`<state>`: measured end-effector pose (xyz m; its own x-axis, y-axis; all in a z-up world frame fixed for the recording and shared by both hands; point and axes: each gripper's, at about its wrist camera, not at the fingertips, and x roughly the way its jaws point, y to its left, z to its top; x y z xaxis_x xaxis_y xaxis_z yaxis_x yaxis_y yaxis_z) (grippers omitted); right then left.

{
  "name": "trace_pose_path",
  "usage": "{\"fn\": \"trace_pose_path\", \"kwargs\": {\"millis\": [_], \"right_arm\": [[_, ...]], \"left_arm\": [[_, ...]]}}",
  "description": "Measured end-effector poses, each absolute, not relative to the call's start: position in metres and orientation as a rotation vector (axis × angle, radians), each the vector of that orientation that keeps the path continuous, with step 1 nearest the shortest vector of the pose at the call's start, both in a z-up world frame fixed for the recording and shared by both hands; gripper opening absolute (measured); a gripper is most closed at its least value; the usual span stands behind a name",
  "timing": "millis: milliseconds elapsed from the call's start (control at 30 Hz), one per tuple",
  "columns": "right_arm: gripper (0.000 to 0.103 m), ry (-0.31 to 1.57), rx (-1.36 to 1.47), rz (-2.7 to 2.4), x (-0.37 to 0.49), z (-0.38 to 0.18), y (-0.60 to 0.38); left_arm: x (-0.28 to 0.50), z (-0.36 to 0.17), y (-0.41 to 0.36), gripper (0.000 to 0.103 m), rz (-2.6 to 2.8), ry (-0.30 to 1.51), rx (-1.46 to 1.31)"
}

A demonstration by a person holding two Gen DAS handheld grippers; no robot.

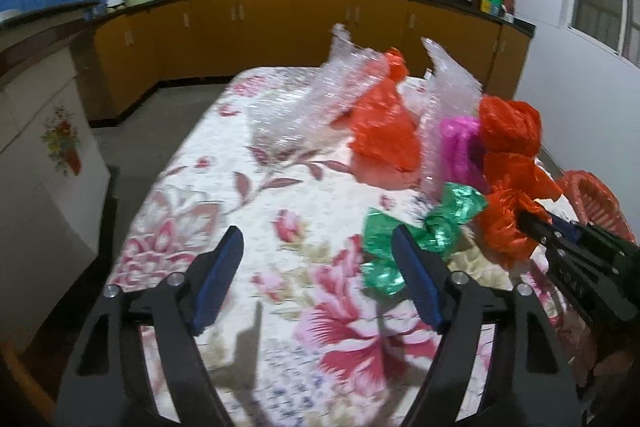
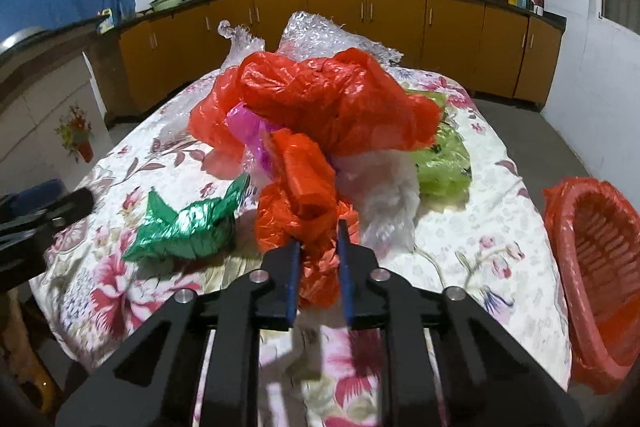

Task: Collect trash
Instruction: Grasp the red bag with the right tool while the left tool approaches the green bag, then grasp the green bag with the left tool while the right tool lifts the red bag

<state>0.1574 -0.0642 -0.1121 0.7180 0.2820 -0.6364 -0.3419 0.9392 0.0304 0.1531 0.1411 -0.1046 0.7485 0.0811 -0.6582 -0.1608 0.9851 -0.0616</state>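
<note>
Floral cloth covers the table [image 2: 500,227] where my right gripper [image 2: 318,247] pinches the orange-red bag [image 2: 304,187] near the front edge, so I should lift it slowly clear of the heap toward the red basket [image 2: 600,247] at the right edge while my left gripper [image 1: 316,263] hangs spread beside the green foil [image 1: 420,227].

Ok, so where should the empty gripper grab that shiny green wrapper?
Probably at the pinched, twisted middle of the green wrapper, coming from above with the open left gripper. The waist looks narrow enough to fit between the pads, while the flared crinkly ends would likely slip or tear.
</note>
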Motion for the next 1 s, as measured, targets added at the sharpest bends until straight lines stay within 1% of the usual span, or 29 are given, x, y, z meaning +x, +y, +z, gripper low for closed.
{"fn": "trace_pose_path", "kwargs": {"millis": [67,300,600,700,767,833,900,1000], "right_arm": [[0.014,0.681,-0.095,0.344,0.151,-0.111,-0.068],[0.014,0.656,-0.079,0.275,0.128,-0.106,-0.099],[0.014,0.676,-0.025,0.202,0.123,-0.109,-0.129],[0.014,0.685,-0.013,0.190,0.123,-0.111,-0.135],[0.014,0.686,-0.006,0.186,0.123,-0.110,-0.137],[0.014,0.683,0.000,0.182,0.121,-0.110,-0.140],[0.014,0.677,0.006,0.179,0.119,-0.109,-0.143],[0.014,0.670,0.012,0.176,0.116,-0.106,-0.146]], "left_arm": [[0.159,-0.107,0.133,0.071,0.100,0.728,-0.119],[0.179,-0.116,0.099,0.067,0.016,0.767,-0.074],[0.200,-0.133,0.079,0.055,-0.032,0.841,-0.043],[0.205,-0.137,0.074,0.044,-0.056,0.859,-0.031],[0.206,-0.142,0.073,0.032,-0.069,0.882,-0.029],[0.205,-0.147,0.073,0.026,-0.082,0.898,-0.047],[0.202,-0.147,0.075,0.022,-0.084,0.889,-0.056],[0.195,-0.143,0.081,0.021,-0.086,0.876,-0.076]]}}
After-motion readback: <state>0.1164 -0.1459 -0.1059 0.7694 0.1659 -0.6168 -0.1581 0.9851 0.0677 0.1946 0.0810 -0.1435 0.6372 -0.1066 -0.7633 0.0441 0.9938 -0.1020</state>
